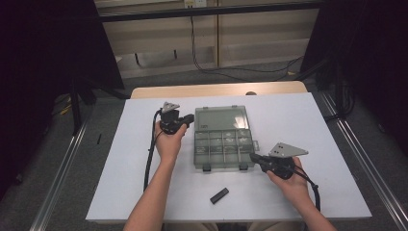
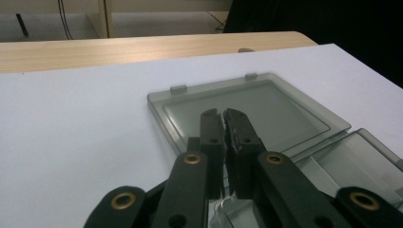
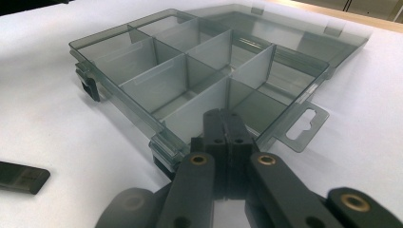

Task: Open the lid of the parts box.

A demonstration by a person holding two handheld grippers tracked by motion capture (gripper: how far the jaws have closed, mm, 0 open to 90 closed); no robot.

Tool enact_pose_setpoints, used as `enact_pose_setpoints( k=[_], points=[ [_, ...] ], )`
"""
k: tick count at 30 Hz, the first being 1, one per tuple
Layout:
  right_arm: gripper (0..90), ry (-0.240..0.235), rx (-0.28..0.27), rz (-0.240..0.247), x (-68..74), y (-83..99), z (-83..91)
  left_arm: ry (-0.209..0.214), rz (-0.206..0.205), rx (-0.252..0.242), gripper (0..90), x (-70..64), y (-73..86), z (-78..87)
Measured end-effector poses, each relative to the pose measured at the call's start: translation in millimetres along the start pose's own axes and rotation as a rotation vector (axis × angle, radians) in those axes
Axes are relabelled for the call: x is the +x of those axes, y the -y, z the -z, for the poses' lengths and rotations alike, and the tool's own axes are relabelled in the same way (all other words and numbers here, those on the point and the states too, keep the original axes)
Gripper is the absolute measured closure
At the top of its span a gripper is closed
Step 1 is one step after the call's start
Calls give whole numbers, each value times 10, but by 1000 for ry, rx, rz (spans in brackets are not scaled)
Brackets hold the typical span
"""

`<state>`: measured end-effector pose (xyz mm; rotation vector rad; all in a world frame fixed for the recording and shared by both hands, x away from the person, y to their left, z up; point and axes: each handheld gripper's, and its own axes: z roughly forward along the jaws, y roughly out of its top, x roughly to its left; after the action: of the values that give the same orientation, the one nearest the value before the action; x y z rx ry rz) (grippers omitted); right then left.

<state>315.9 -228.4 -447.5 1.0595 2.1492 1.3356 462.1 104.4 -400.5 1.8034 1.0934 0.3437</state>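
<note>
Organizer box of smoky clear plastic lies open at table centre, its lid folded flat toward twelve o'clock and its divided compartments showing nothing inside that I can make out; my left gripper sits at the box's nine o'clock, jaws clenched on nothing over the lid's near corner; my right gripper rests at five o'clock, jaws likewise closed empty against the front latch corner; a small black block lies at six o'clock on the white table.

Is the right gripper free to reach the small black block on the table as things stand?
Probably yes. The black block lies alone on bare table near the right gripper, with nothing between; the jaws are shut and would need opening.
</note>
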Motion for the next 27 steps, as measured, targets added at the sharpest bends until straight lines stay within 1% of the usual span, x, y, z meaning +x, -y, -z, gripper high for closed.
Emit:
enact_pose_setpoints(
  k=[2,5,6,7,8,9,10,12,14,15,17,19,20,21,24,26,27],
  points=[
    [900,-1,-1,0,0,0,-1,9,-10,10,853,-24,8,15],
    [899,-2,-4,-2,-2,2,-1,34,-27,24,834,-78,25,48],
    [889,-5,-5,-7,-2,1,1,45,-30,25,824,-99,35,58],
    [879,-2,-6,-5,-5,-2,6,50,-37,38,815,-119,42,77],
    [870,2,-13,1,-12,-6,15,55,-44,44,797,-143,53,97],
    [867,3,-27,-2,-21,-11,28,60,-43,37,775,-177,68,112],
    [862,-1,-44,-9,-30,-17,46,68,-45,41,763,-203,82,124],
    [838,-10,-70,-19,-46,-30,73,75,-63,69,722,-234,95,150],
    [792,-10,-79,-29,-53,-30,86,80,-67,74,680,-276,121,182],
    [772,-11,-77,-32,-54,-29,95,91,-66,68,665,-291,147,196],
    [721,-14,-88,-29,-64,-25,110,97,-81,84,638,-312,192,230],
    [668,-24,-102,-49,-76,-26,134,94,-112,99,609,-339,225,261],
    [641,-23,-111,-53,-83,-24,143,100,-105,92,584,-363,247,276],
    [609,-26,-116,-58,-89,-22,155,104,-116,97,567,-373,263,298],
    [536,-20,-121,-64,-99,-10,187,129,-128,100,487,-419,308,352],
    [487,-15,-117,-66,-114,2,208,145,-146,111,428,-463,333,386],
    [460,-12,-118,-73,-122,9,218,152,-151,113,414,-485,345,406]
  ],
)
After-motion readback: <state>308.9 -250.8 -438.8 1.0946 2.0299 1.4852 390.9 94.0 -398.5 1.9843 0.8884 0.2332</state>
